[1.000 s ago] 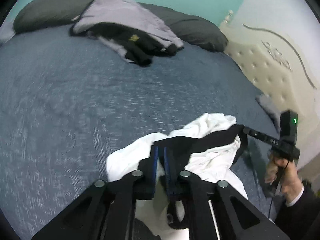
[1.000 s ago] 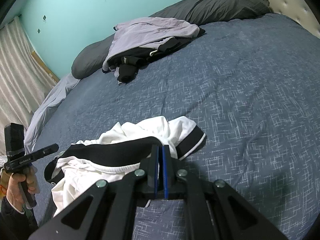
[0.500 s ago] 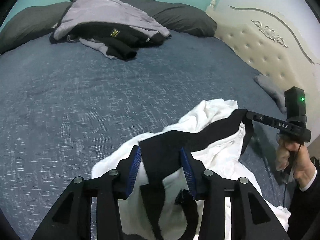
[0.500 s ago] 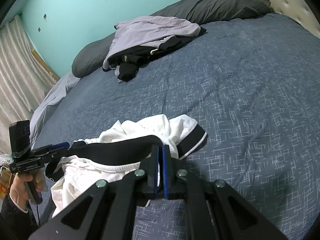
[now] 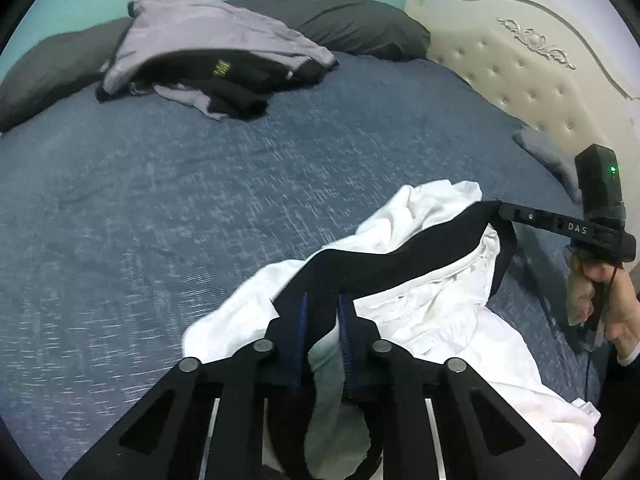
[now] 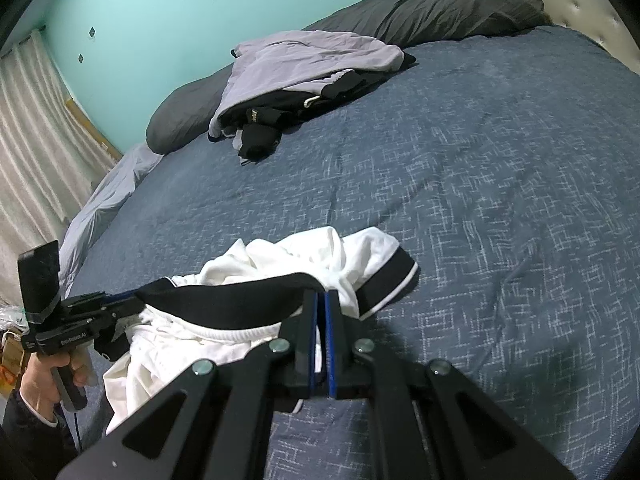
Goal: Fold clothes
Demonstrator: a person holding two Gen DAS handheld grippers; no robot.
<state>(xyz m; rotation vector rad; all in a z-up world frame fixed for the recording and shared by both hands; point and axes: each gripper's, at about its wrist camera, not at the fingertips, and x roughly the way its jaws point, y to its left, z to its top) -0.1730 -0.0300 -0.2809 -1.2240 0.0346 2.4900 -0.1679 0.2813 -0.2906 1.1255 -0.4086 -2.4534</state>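
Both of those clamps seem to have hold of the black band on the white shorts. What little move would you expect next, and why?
Probably finishing the left grip, then drawing the two apart. The left gripper is closing with the black waistband between its fingers, and the right gripper is shut on the band's other end. The white shorts lie bunched on the bed, so stretching the band should flatten them.

Both fisheye views are dim and cool-toned, with soft, even indoor light and no hard glare. Each picture sits in a round frame with black corners, and straight lines bow near the rim. The blue bedspread (image 5: 168,200) smears with motion blur in the left wrist view, while its white weave (image 6: 500,208) reads sharper in the right wrist view. A soft shadow falls on the bedspread at lower right there. A green indicator light (image 5: 612,169) glows.
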